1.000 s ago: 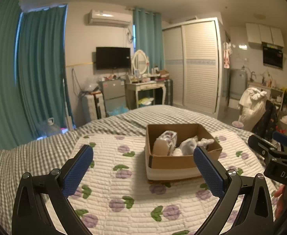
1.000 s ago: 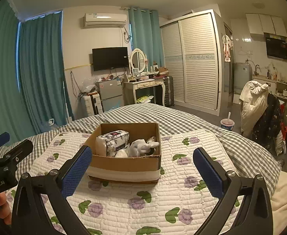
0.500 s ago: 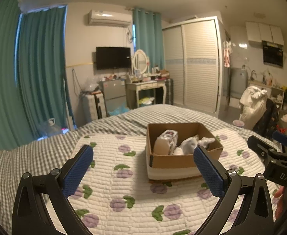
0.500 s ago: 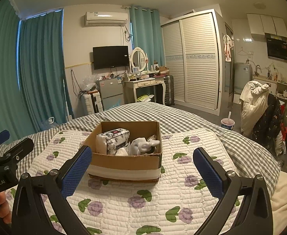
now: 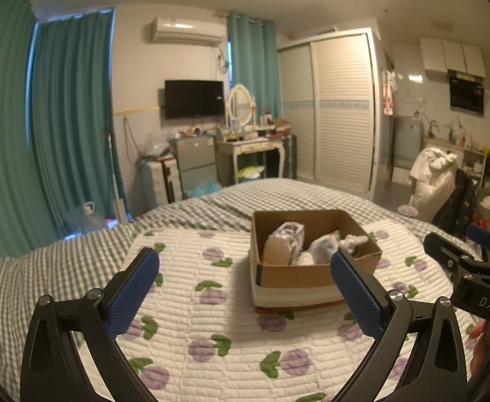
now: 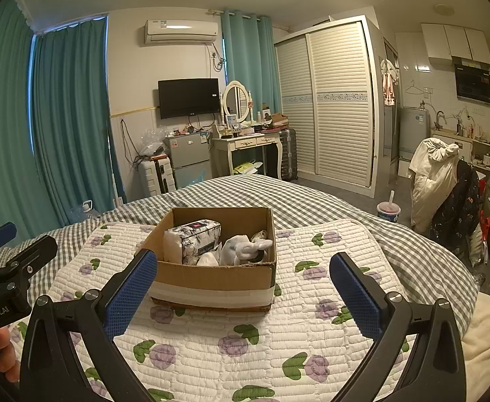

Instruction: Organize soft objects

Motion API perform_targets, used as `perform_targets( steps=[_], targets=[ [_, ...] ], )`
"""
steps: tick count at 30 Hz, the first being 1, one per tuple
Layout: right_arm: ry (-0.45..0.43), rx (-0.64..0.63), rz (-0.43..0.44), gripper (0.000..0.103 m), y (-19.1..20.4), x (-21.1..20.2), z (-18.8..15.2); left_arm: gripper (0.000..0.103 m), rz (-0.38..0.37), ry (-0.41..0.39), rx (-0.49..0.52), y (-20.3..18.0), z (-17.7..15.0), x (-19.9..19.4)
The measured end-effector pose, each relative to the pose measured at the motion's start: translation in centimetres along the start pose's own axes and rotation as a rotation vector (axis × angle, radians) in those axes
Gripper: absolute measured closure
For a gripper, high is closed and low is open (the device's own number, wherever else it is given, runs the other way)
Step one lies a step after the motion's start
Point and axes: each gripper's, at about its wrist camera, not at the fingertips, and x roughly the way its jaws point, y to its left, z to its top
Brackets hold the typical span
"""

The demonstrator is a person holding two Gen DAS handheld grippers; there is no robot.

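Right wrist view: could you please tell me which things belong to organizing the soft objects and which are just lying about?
Belongs to the job:
- cardboard box on the floral quilt
- tissue pack in the box
- white soft toy in the box
- left gripper and right gripper, both open and empty

Just lying about:
- drink cup
- clothes on the chair
- suitcase

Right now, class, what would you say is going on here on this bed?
A person holds a two-finger gripper in each hand over a quilted bed cover. Both the left gripper and the right gripper are open and empty, short of a cardboard box. The box already contains a wrapped tissue pack and some white soft items. Nothing is being gripped.
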Motion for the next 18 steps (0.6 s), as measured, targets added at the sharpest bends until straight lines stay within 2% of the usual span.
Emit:
perform_targets(
  steps=[18],
  targets=[
    [0.000,0.001,0.000,0.000,-0.03,-0.04,-0.05,0.000,0.004,-0.002,0.003,0.08,-0.04,0.03]
  ],
)
